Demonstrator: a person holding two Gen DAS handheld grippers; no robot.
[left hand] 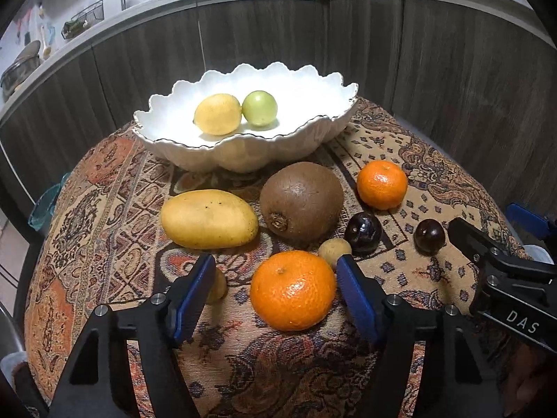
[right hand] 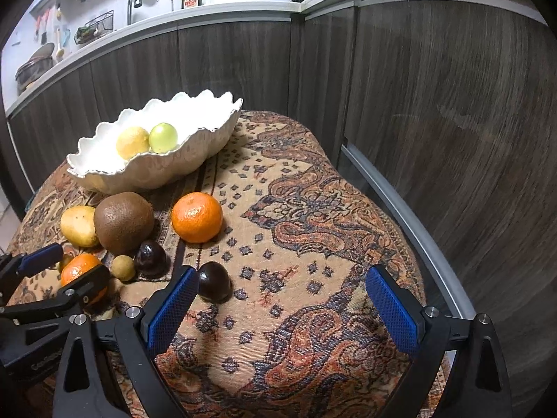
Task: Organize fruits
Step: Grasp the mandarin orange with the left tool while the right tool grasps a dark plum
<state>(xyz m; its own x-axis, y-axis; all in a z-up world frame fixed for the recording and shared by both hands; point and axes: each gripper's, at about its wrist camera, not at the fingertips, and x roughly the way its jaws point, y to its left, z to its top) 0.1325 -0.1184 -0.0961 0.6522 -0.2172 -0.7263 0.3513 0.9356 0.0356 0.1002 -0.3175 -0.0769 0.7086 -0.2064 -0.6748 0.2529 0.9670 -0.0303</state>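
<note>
On the patterned cloth (left hand: pixel 115 209), a large orange (left hand: pixel 293 289) sits between the left gripper (left hand: pixel 276 273)'s spread jaws; the right gripper (right hand: pixel 281 284) gapes empty near a dark fruit (right hand: pixel 214 281).

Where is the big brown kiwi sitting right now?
The fuzzy brown kiwi lies on the patterned tablecloth just in front of the white scalloped bowl, between the yellow mango and the farther orange tangerine.

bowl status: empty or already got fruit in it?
Not empty. The white bowl holds two fruits, a lemon and a green fruit, touching. The other fruits sit on the tablecloth.
</note>
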